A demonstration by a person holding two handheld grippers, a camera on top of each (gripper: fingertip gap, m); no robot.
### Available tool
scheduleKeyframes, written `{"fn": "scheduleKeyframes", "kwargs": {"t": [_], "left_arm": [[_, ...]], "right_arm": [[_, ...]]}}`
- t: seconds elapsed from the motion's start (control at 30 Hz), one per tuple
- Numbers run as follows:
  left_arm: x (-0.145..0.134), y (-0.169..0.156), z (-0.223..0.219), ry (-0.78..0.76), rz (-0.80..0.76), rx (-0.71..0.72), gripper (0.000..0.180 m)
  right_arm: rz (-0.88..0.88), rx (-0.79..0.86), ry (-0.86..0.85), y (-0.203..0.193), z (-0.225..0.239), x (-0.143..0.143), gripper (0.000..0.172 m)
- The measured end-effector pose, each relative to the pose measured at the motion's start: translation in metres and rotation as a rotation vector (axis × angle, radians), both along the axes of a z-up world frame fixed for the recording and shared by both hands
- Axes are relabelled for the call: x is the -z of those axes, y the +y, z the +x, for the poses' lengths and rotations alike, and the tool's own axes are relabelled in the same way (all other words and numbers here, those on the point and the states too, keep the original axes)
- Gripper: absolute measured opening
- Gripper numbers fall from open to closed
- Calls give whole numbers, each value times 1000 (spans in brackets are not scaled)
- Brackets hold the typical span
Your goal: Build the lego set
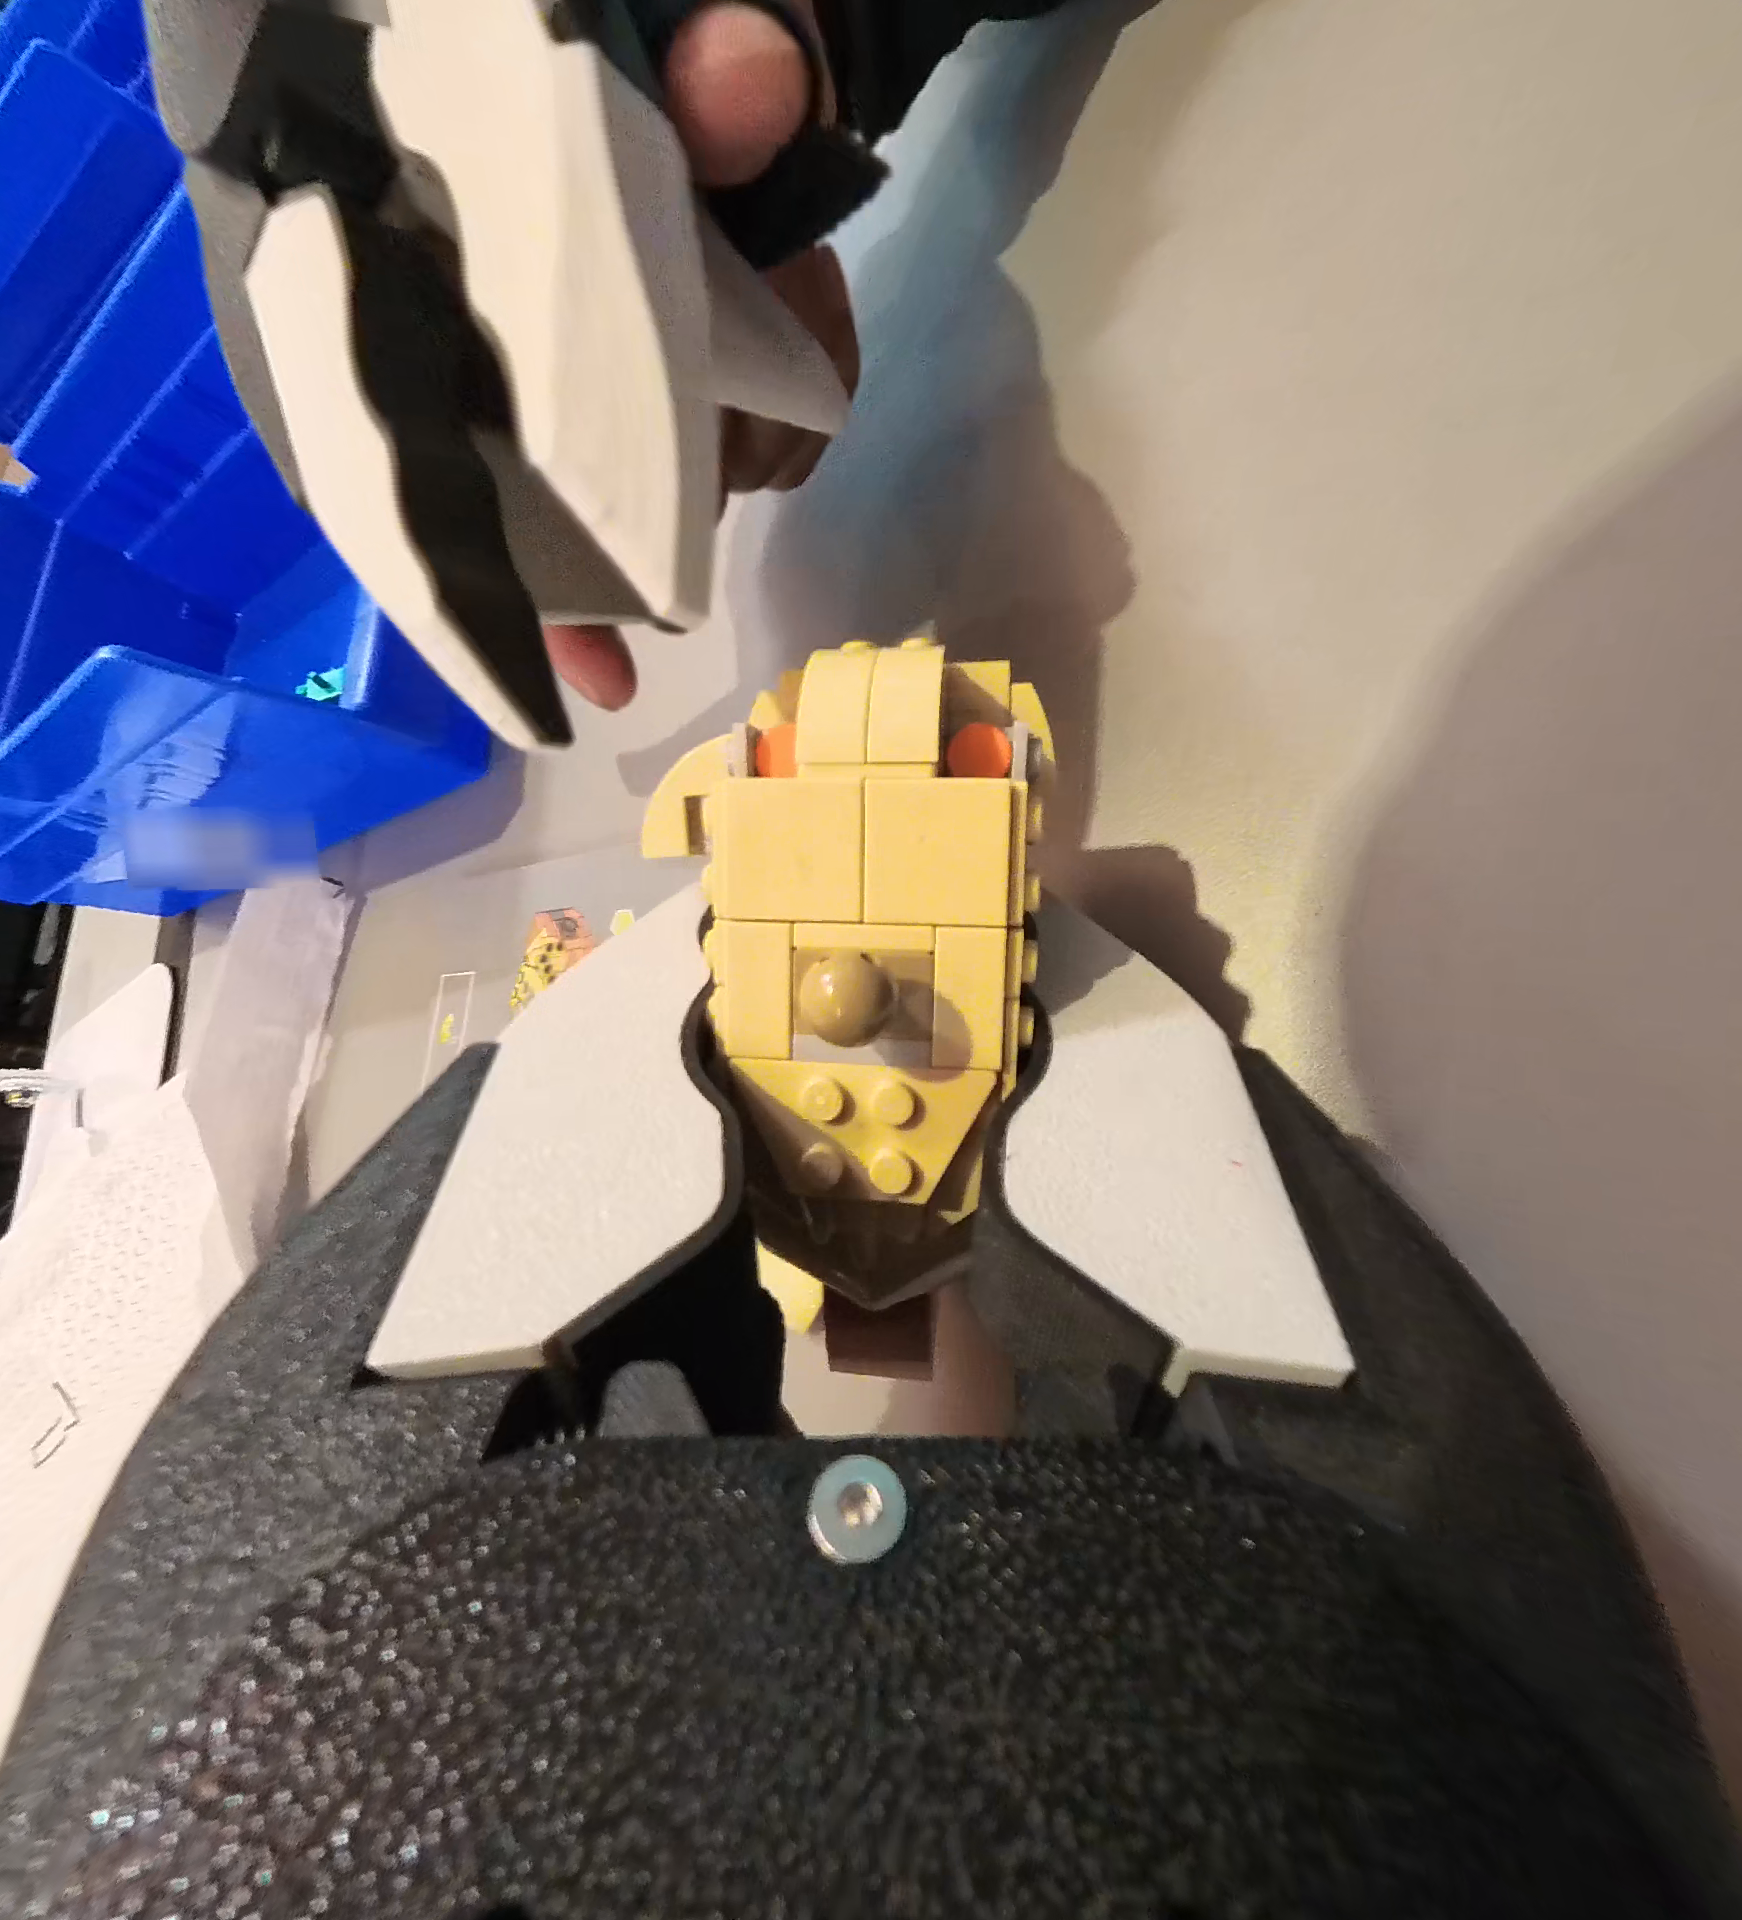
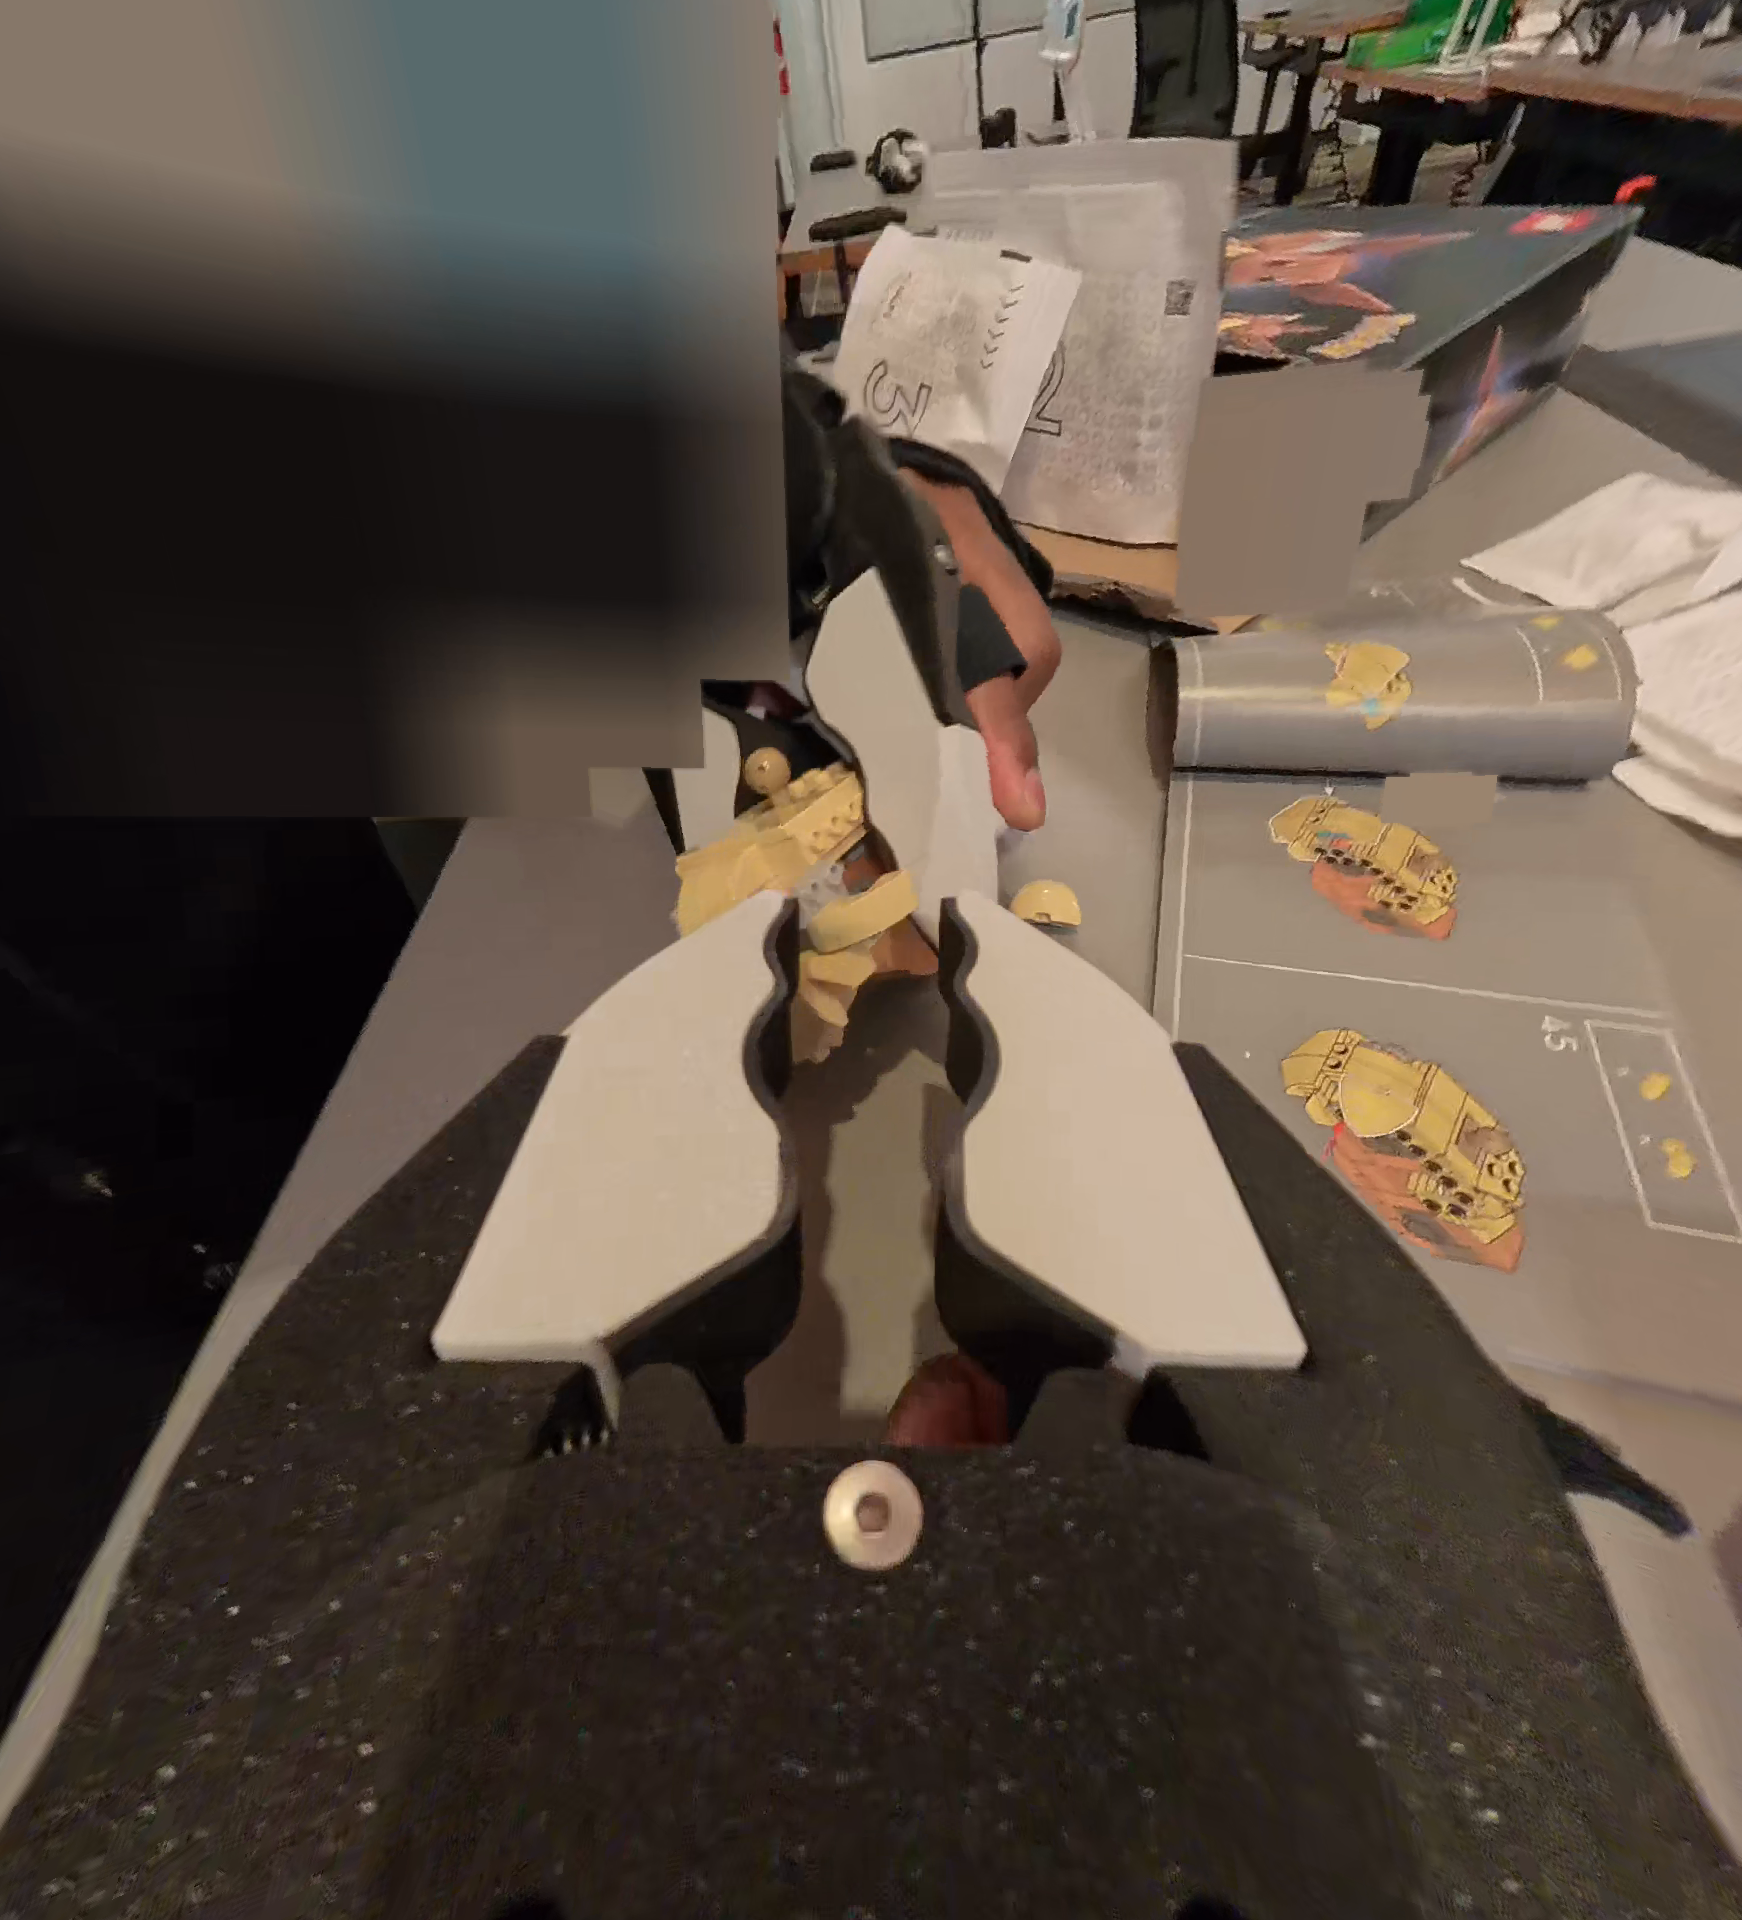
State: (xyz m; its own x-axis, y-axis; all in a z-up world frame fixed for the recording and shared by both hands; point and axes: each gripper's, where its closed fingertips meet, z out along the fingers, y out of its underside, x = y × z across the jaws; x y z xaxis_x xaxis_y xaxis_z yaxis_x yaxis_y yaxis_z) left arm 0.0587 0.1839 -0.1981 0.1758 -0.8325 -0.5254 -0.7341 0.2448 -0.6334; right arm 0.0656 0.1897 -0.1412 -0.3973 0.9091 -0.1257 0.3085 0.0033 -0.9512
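Observation:
My left gripper (image 1: 869, 940) is shut on a tan brick-built model (image 1: 867, 862) with two orange studs, a round tan knob and a curved piece on its side. Both pads press its sides and hold it above the pale table (image 1: 1366, 520). My right gripper (image 2: 867, 914) is open and holds nothing. In the left wrist view it (image 1: 534, 717) hangs just up and left of the model, apart from it. In the right wrist view the model (image 2: 794, 831) sits just beyond my right fingertips, gripped by the left gripper's finger (image 2: 898, 748). A loose tan dome piece (image 2: 1049, 902) lies on the table.
An open instruction booklet (image 2: 1418, 1039) lies to the right, with white paper towels (image 2: 1729, 675) beyond it. Numbered paper bags (image 2: 960, 343) and a dark box (image 2: 1418, 291) stand behind. Blue bins (image 1: 119, 623) line the table's edge. A person's hands hold both grippers. Some 6 cm of space lies between my two pairs of fingers.

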Motion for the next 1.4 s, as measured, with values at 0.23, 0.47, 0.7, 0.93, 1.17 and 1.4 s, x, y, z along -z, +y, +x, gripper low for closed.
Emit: {"fn": "scheduleKeyframes", "kwargs": {"t": [0.23, 0.47, 0.7, 0.93, 1.17, 1.4], "left_arm": [[-2, -5, 3, -50, -54, 26, 48], [1, -12, 9, -40, -84, 68, 48], [0, -19, 11, -71, -141, 100, 48], [0, -23, 11, -92, -196, 106, 48], [-2, -21, 11, -110, -202, 94, 48], [-5, -19, 10, -120, -188, 78, 48]], "right_arm": [[161, -27, 15, -11, 0, 7, 21], [205, -54, 24, -15, 2, 10, 18], [249, -71, 21, -21, 3, 12, 15], [291, -61, 6, -23, 3, 14, 13], [286, -39, 6, -21, 2, 12, 13], [289, -21, 8, -20, 1, 10, 2]]}}
